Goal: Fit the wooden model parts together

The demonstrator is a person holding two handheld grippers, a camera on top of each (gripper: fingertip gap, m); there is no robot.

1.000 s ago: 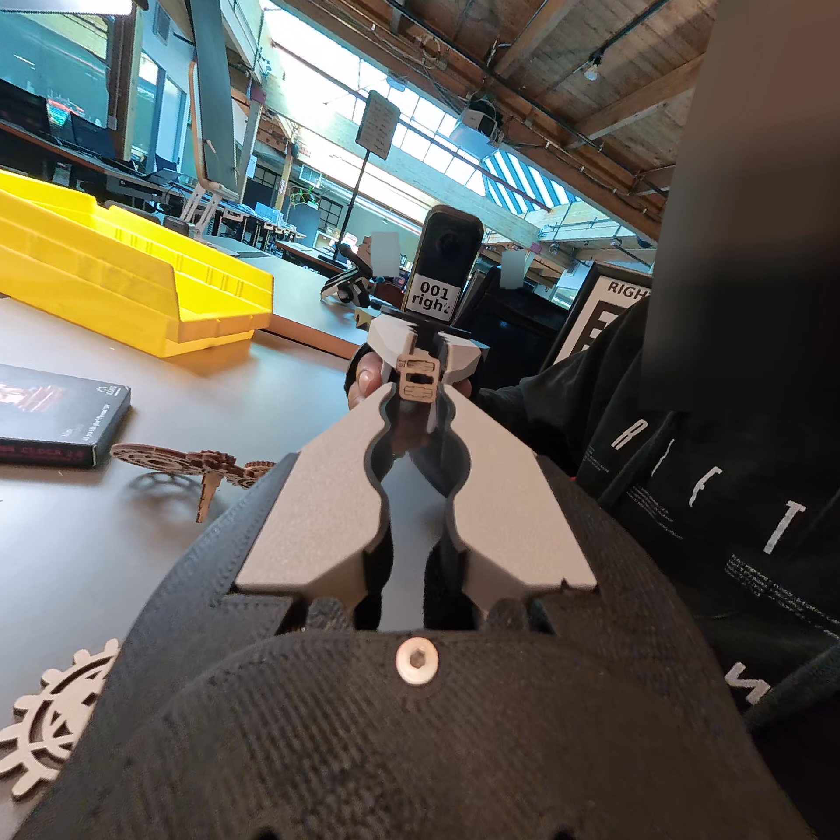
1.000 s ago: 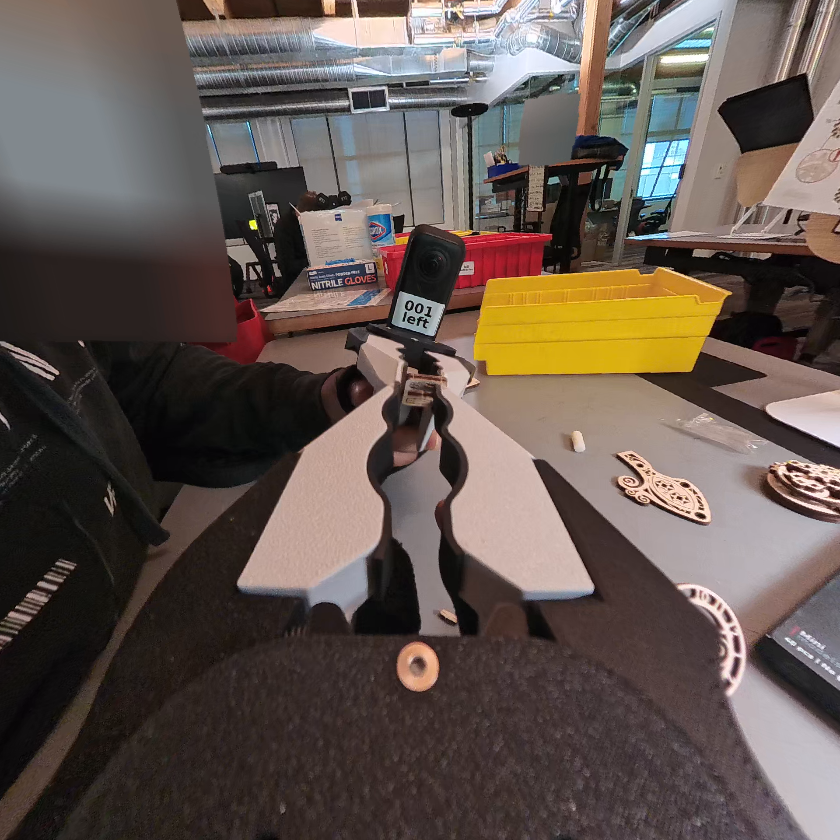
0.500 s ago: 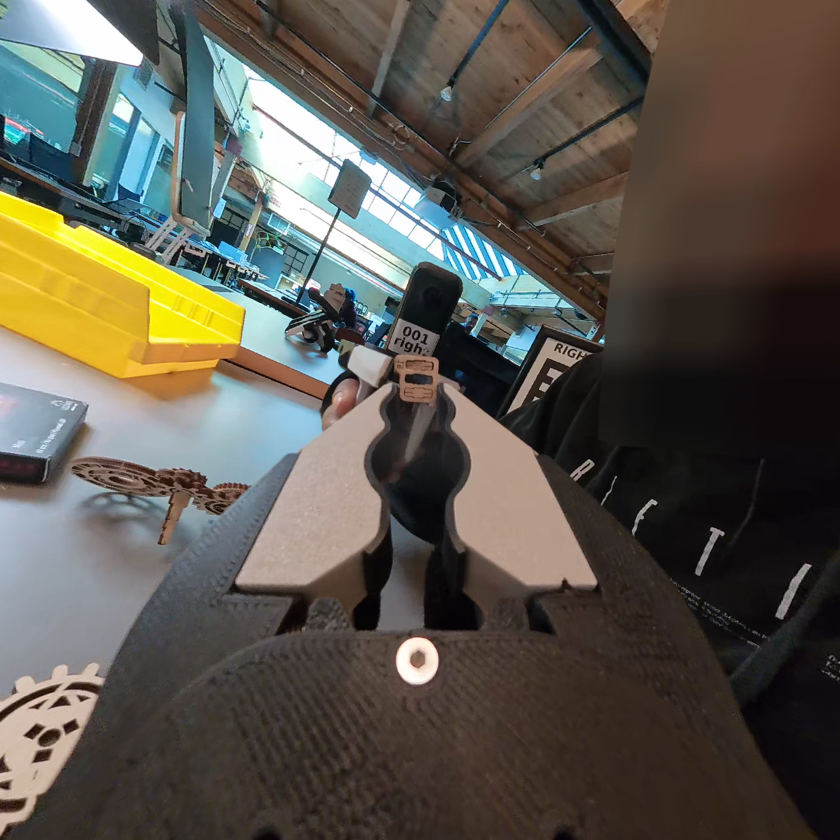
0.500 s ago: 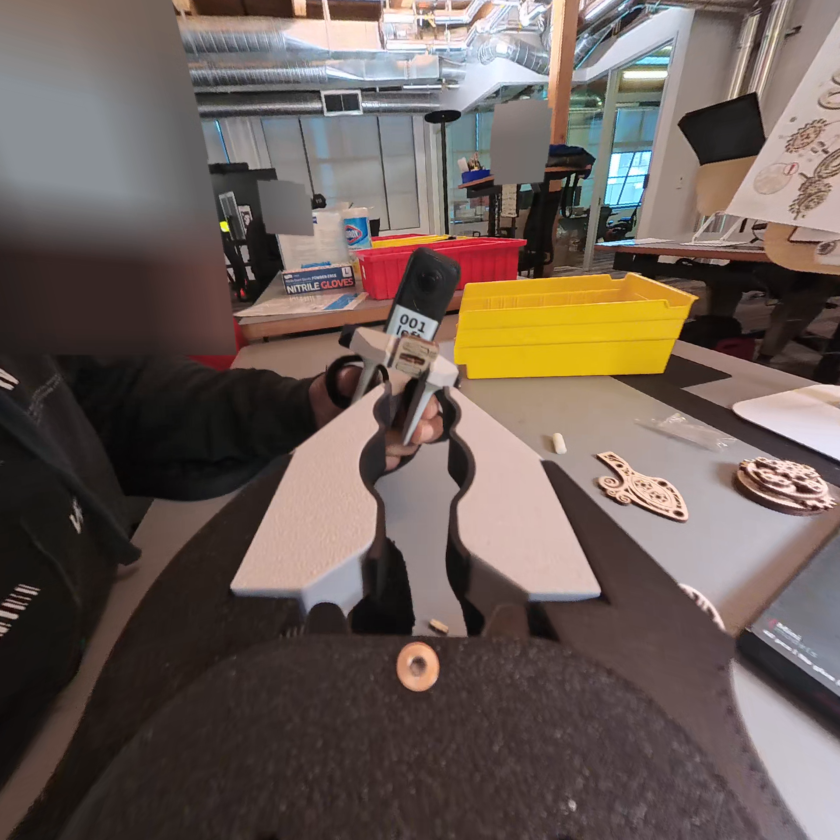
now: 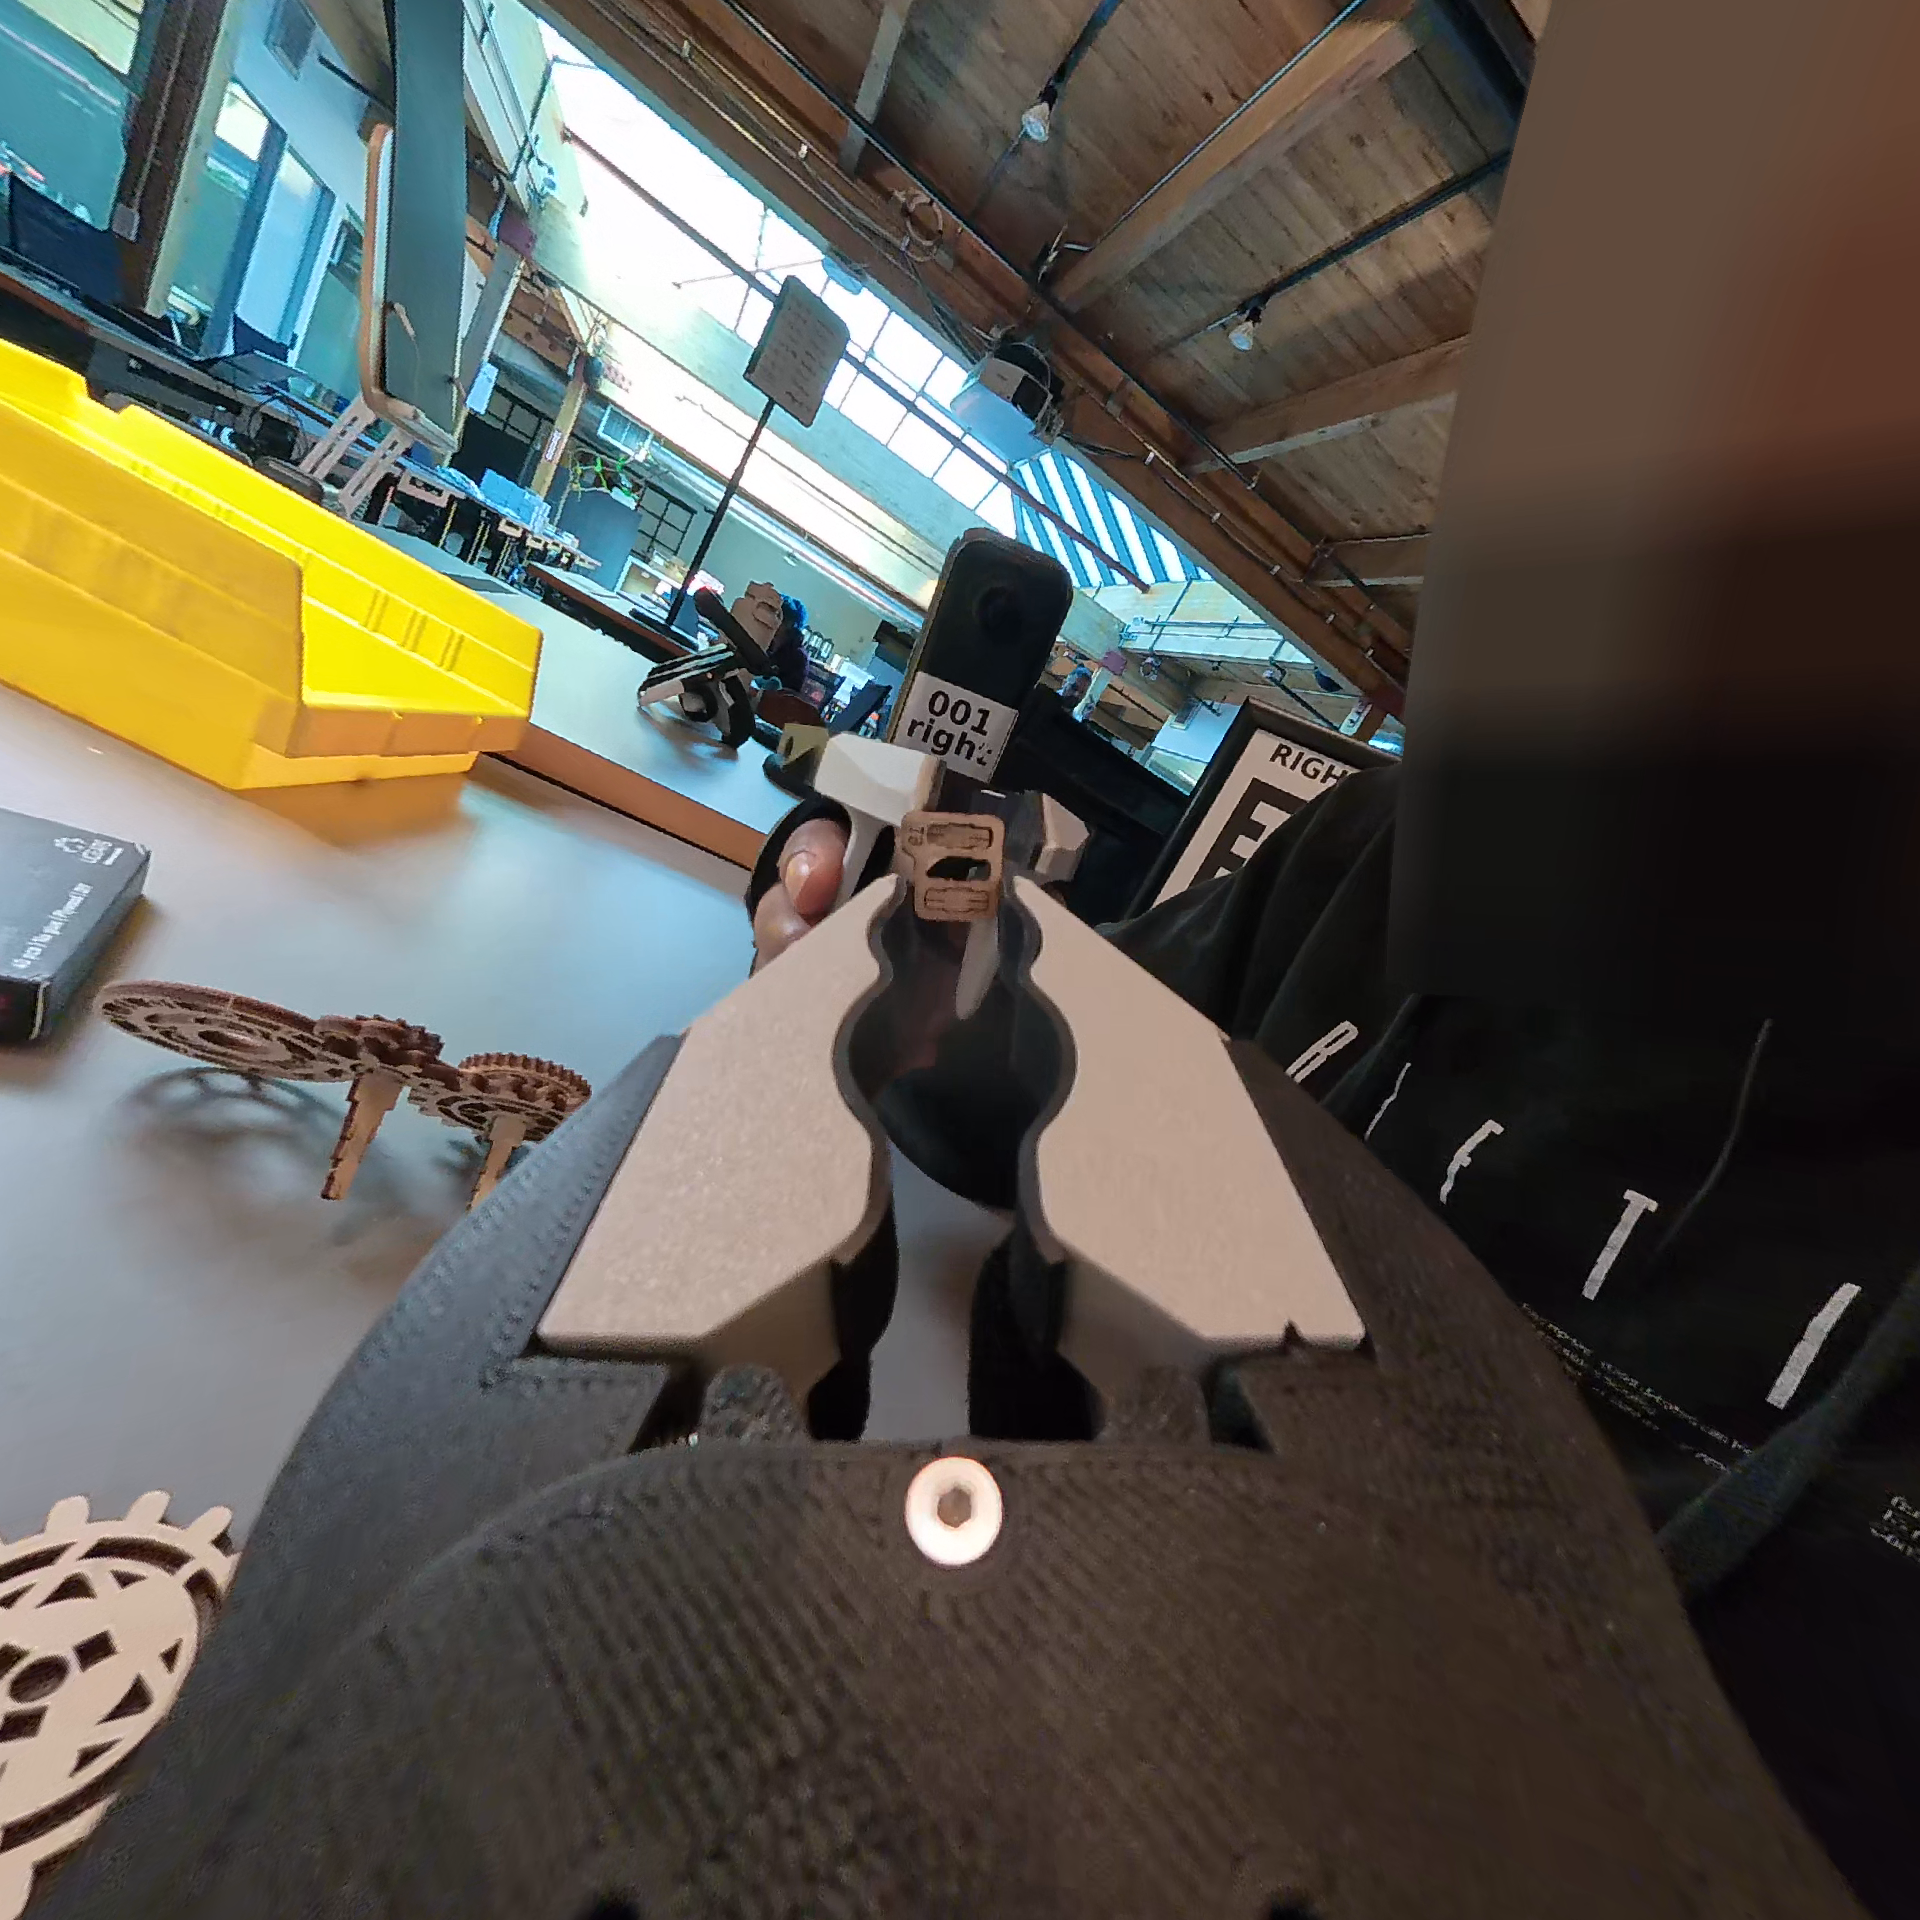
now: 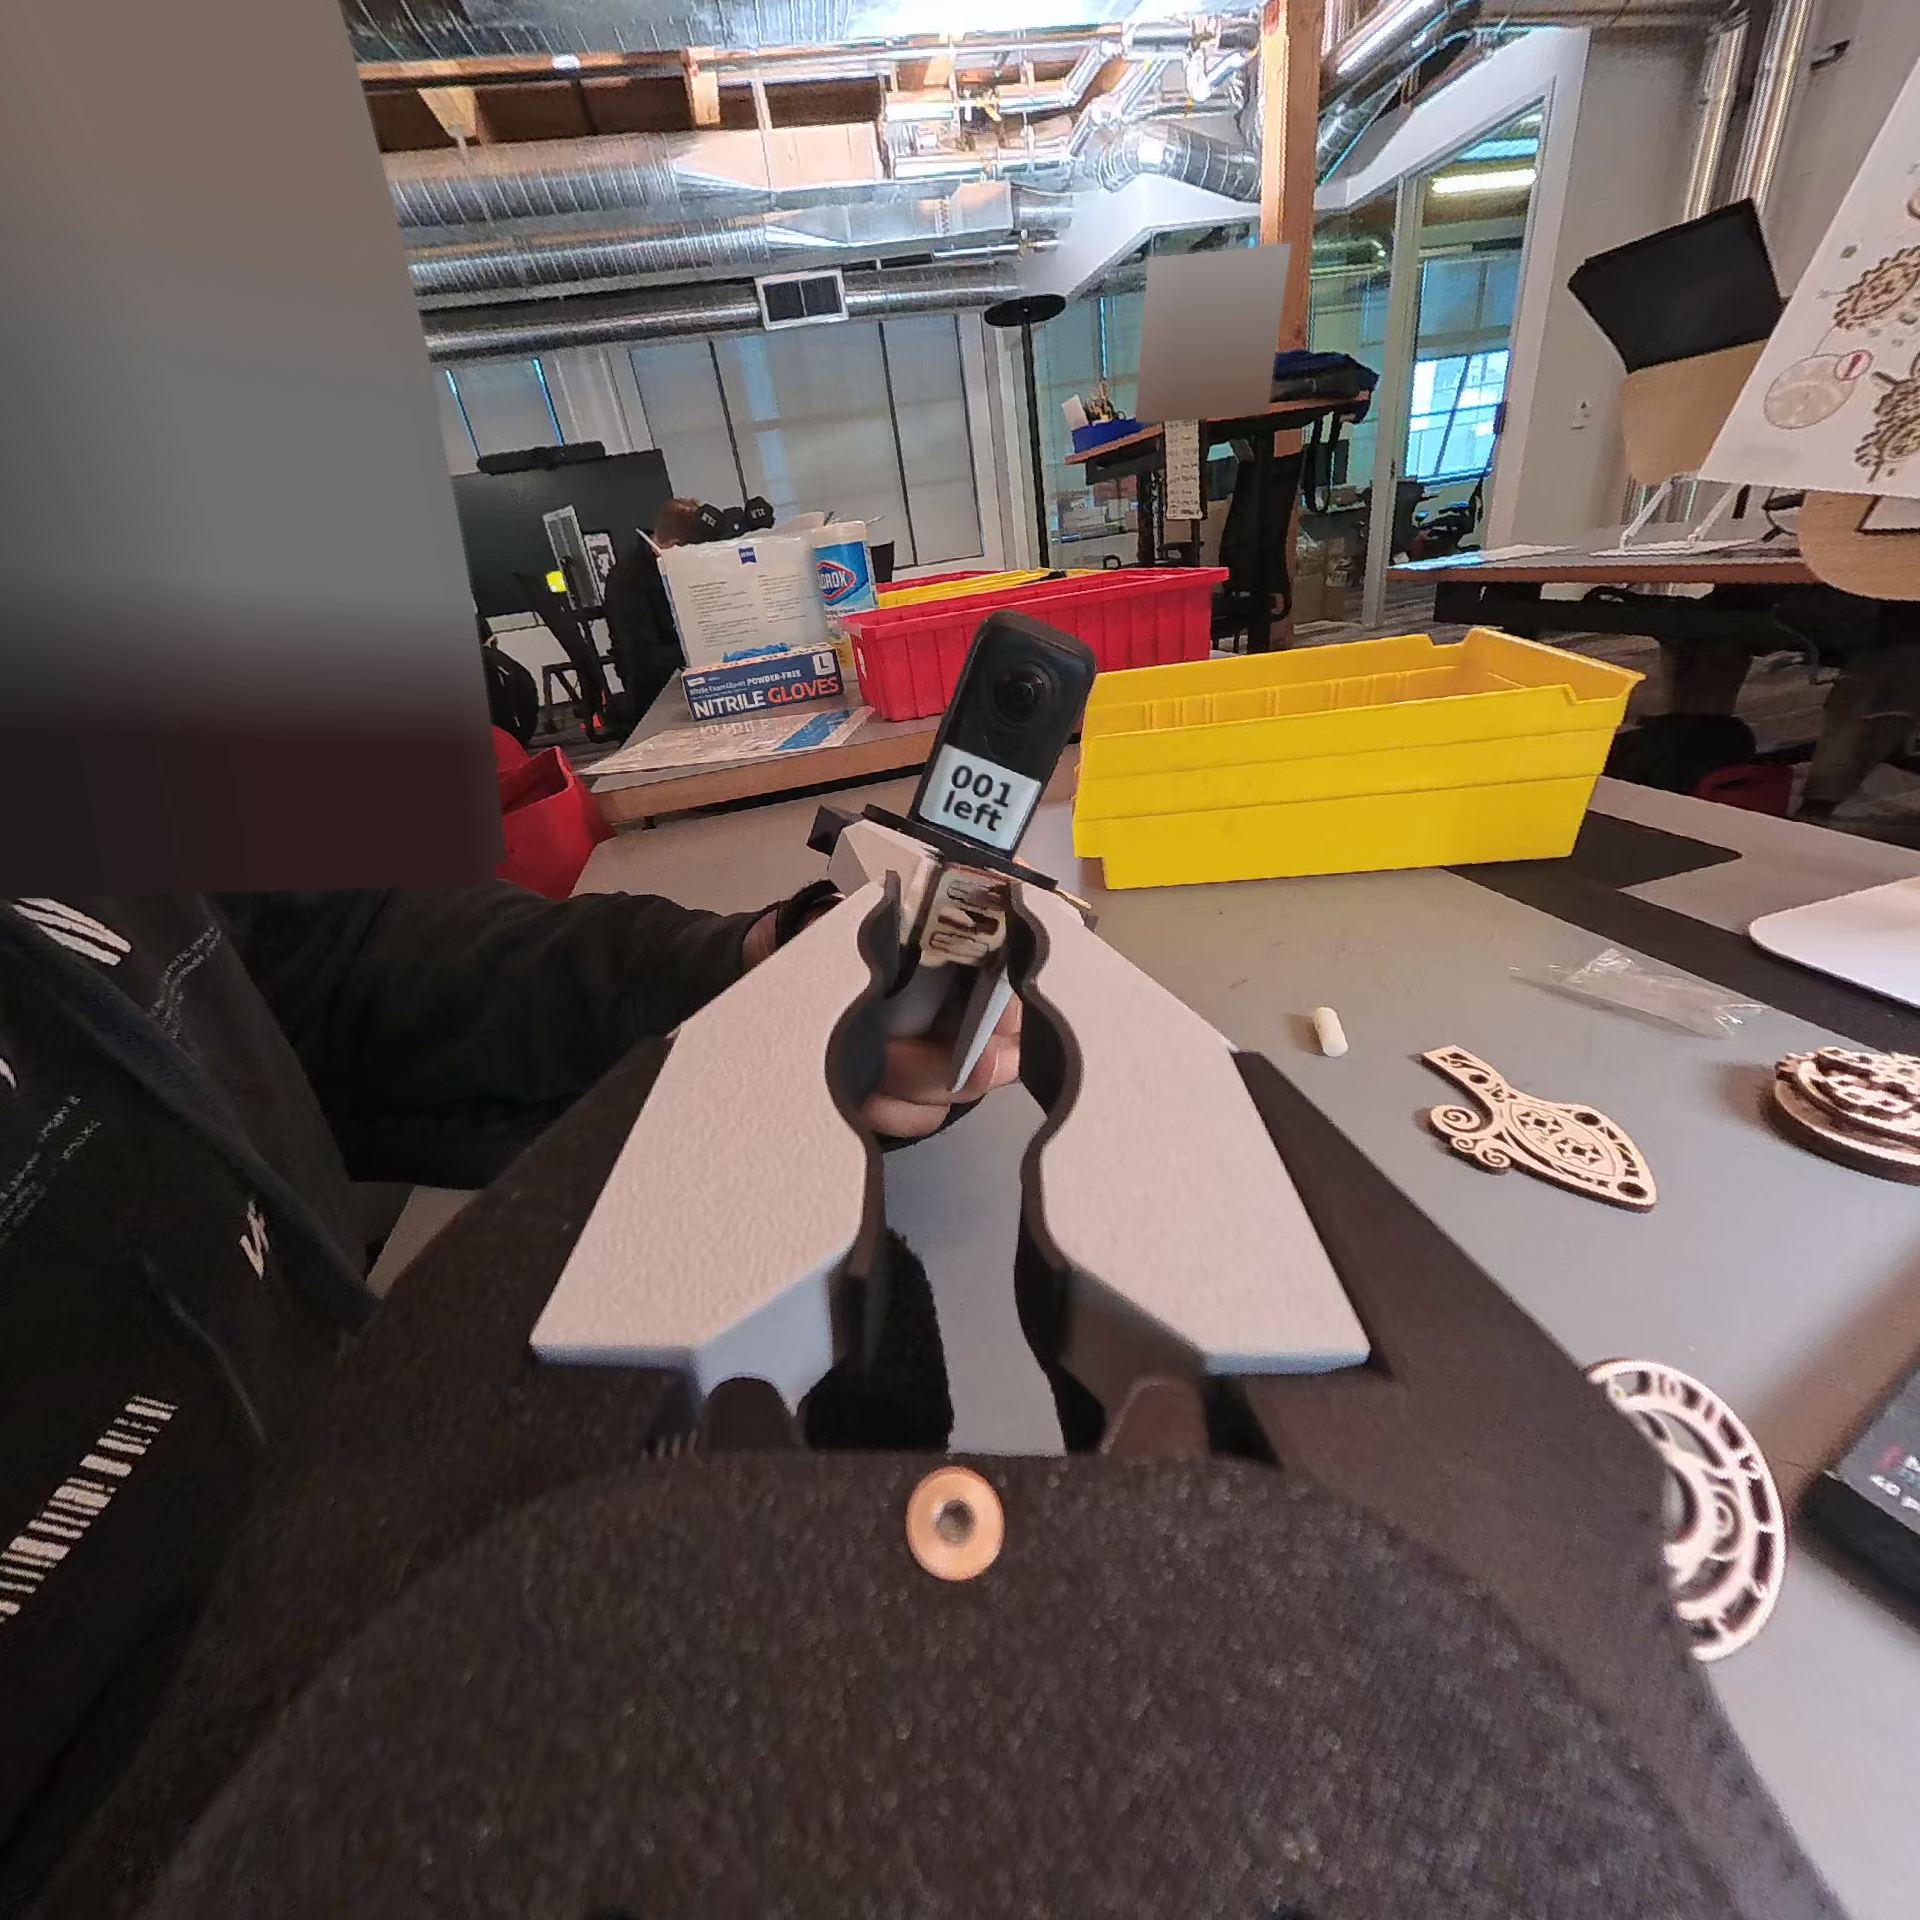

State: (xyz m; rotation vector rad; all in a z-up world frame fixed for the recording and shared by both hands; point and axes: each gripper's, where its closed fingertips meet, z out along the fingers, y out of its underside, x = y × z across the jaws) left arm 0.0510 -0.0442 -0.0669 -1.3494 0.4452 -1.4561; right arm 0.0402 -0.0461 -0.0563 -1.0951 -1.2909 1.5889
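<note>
Left hand-held gripper [image 5: 951, 894], grey fingers on black body, is clamped on a small pale laser-cut wooden slotted part [image 5: 951, 868] at frame centre. Right hand-held gripper [image 6: 961, 920], same build, sits nose-to-nose w/ it; its tips flank a like wooden piece [image 6: 964, 920], but whether they pinch it or only stand beside it cannot be told.

Step in hand (judged): mating two small parts held in air above the grey table [image 6: 1351, 1299], tip to tip. Whether the join is seated is not visible. Next move calls for fine alignment of slot to tab, straight push along the finger axis, steady grip on both sides; thin ply, so avoid twist.

View differences:
- Left wrist view only: brown wooden gear assy. standing on pegs [image 5: 343, 1049], left mid-frame; pale wooden cog disc [image 5: 83, 1652], lower left; black box [image 5: 62, 925], left edge.
- Right wrist view only: flat pale ornate teardrop-shaped wooden part [image 6: 1538, 1138], right mid-frame; round stacked gear piece [image 6: 1855, 1107], right edge; small white peg [image 6: 1328, 1031]; clear plastic bag [image 6: 1631, 987]; red bin [image 6: 1039, 634], upper centre.
- Both views: stacked yellow plastic bins [image 5: 239, 634].
</note>
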